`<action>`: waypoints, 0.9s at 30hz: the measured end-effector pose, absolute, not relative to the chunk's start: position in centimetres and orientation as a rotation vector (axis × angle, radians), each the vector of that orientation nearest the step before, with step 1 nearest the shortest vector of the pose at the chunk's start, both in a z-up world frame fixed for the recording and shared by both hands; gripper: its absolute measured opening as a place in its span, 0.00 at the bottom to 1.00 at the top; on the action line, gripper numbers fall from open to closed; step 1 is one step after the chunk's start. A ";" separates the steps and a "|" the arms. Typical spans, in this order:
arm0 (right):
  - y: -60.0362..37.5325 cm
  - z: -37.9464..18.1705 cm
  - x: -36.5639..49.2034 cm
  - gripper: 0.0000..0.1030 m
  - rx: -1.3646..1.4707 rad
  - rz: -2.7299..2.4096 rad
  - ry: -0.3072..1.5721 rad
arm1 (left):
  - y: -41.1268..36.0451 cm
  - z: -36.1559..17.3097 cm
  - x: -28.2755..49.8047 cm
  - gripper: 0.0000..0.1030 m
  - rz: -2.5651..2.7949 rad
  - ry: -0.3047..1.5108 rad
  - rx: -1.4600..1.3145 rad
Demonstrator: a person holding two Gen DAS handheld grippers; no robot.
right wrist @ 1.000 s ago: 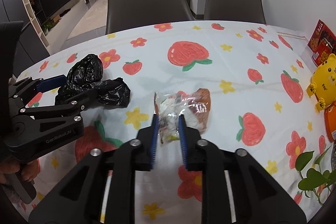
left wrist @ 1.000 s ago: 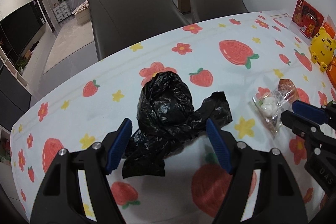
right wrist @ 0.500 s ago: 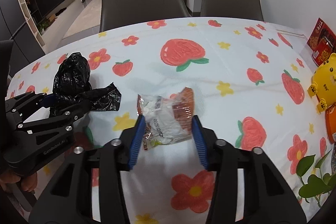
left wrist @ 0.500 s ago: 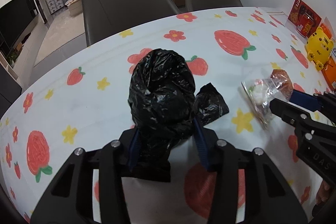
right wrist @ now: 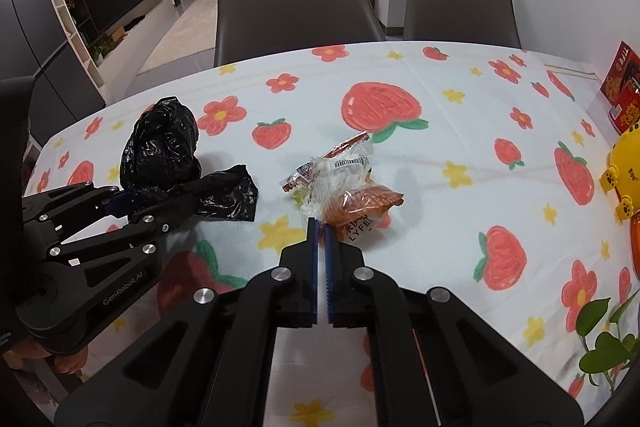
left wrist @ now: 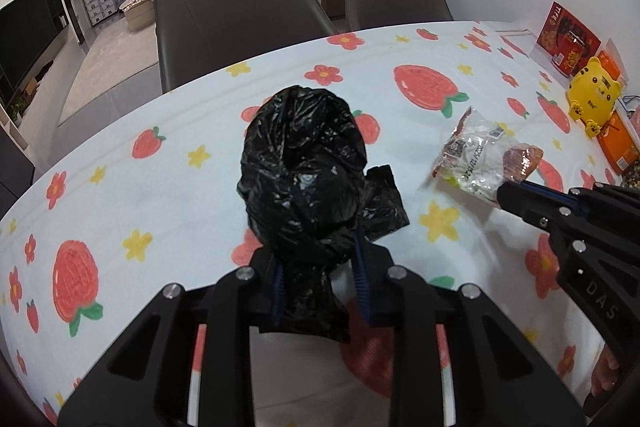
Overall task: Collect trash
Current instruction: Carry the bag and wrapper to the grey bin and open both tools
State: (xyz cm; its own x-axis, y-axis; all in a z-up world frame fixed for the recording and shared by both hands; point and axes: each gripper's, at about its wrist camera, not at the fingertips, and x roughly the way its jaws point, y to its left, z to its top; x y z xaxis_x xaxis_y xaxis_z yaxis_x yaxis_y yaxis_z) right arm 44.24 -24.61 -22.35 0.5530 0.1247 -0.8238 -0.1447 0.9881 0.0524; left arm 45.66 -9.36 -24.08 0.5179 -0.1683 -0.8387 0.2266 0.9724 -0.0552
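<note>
Trash bag (left wrist: 302, 163) now squeezed in the left gripper (left wrist: 320, 273), frame center; right gripper (right wrist: 321, 227) just pinched the wrapper (right wrist: 344, 187), so both pickups look set.

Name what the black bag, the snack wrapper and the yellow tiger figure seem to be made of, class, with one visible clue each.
Black bag: thin glossy plastic film; crinkles catch light.
Snack wrapper: clear and printed plastic film, shiny; contents and barcode show through.
Yellow tiger figure: probably hard moulded plastic; smooth, even sheen.
</note>
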 end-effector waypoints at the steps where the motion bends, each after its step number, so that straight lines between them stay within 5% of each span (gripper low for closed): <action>1: -24.6 -22.1 44.0 0.02 -0.021 0.160 0.970 | -9.4 -23.8 45.5 0.27 -0.237 0.997 0.060; 27: -20.9 -11.9 19.7 0.02 0.006 0.152 0.918 | -6.1 -12.4 21.8 0.27 -0.232 0.928 0.040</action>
State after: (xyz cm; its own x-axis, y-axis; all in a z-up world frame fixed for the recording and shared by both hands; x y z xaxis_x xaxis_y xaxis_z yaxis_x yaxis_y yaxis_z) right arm 19.71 -20.94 -11.90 0.5971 0.1340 -0.7909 -0.1286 0.9892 0.0706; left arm 21.79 -6.09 -12.41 0.5762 -0.1812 -0.7970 0.2154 0.9743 -0.0658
